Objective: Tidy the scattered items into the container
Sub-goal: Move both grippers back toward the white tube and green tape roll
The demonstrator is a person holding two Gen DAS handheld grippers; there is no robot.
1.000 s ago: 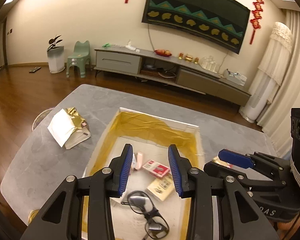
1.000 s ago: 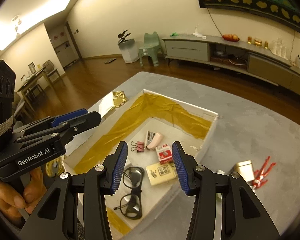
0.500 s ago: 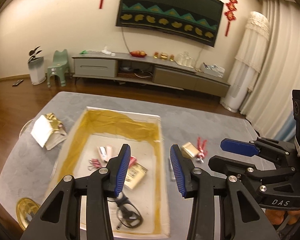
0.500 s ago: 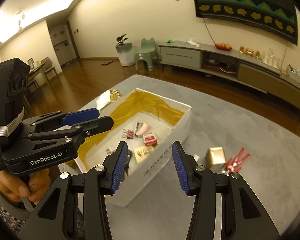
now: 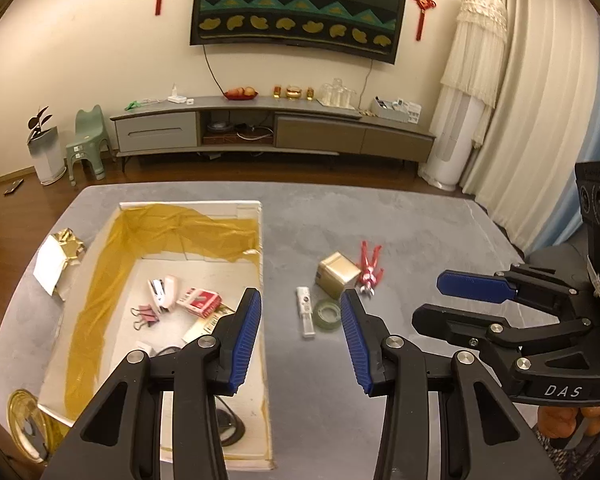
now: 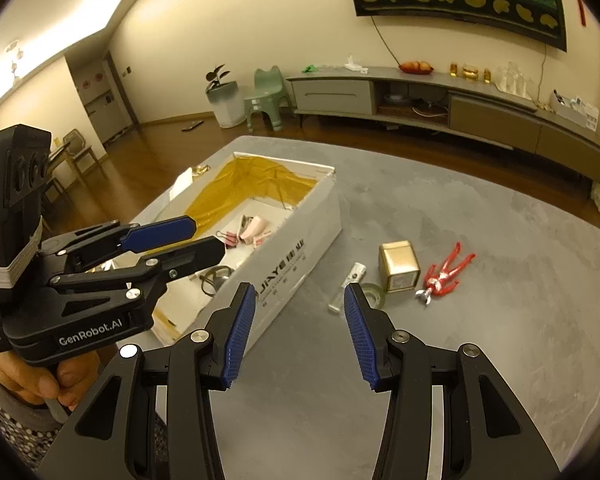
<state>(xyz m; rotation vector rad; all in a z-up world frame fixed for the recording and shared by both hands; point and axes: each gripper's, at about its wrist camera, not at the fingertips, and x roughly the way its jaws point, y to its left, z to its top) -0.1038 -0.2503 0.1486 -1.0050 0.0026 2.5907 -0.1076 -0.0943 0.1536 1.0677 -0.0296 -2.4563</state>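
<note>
Hovering both grippers, left (image 5: 300, 332) and right (image 6: 300, 328), wide and empty, lining up on tape (image 5: 327, 314) beside box (image 5: 262, 264); needing descent next

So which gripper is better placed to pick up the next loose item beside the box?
Right gripper, probably: it is open and aimed at the clear tape roll and white tube; the left gripper straddles the white cardboard box wall.
</note>
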